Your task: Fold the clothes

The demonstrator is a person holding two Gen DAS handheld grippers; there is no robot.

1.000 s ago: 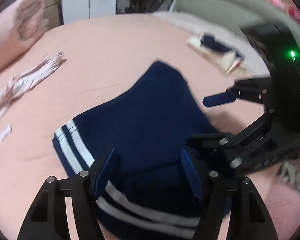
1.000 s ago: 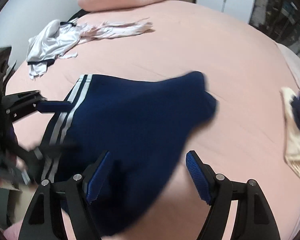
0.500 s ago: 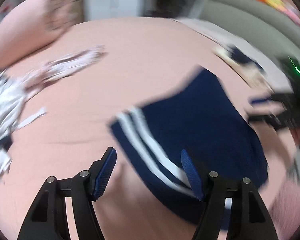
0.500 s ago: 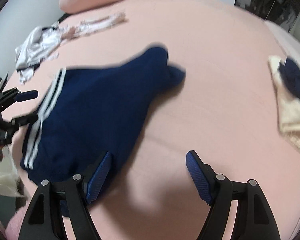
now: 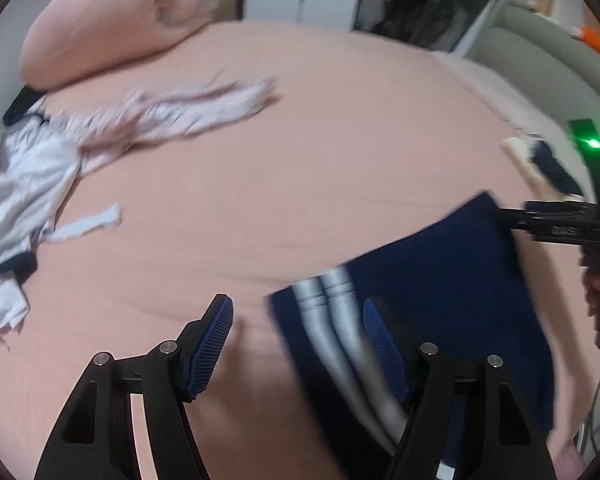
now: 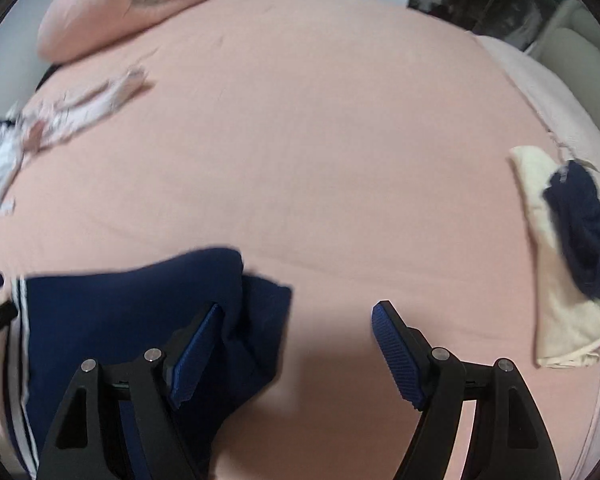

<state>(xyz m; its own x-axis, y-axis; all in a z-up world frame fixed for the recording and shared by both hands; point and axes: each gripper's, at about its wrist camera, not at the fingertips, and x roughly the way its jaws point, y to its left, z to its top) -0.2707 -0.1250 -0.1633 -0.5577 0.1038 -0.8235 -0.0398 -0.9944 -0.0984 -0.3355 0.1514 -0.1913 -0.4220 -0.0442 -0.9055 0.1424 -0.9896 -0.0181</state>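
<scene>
Pink bedding (image 5: 320,168) fills the left wrist view, with a pink pillow (image 5: 112,28) at the upper left. A heap of white and pale garments (image 5: 60,160) is seen along the left edge. The navy garment with white stripes (image 5: 440,280) lies flat on the bedding at the lower right, blurred by motion; its striped edge is seen between the fingers of the left gripper (image 5: 296,344), which are spread apart and grasp nothing. The right gripper (image 5: 560,224) is seen at the right edge, just beside the garment's far corner; whether its fingers are parted cannot be told from this view.

Across the right wrist view the same bedding (image 6: 320,140) is shown, the pillow (image 6: 120,8) again at the upper left. The navy garment (image 6: 140,320) occupies the lower left, partly behind one blue pad. The right gripper (image 6: 296,352) is held spread and empty. A cream and navy pile (image 6: 568,260) lies at the right edge, well apart.
</scene>
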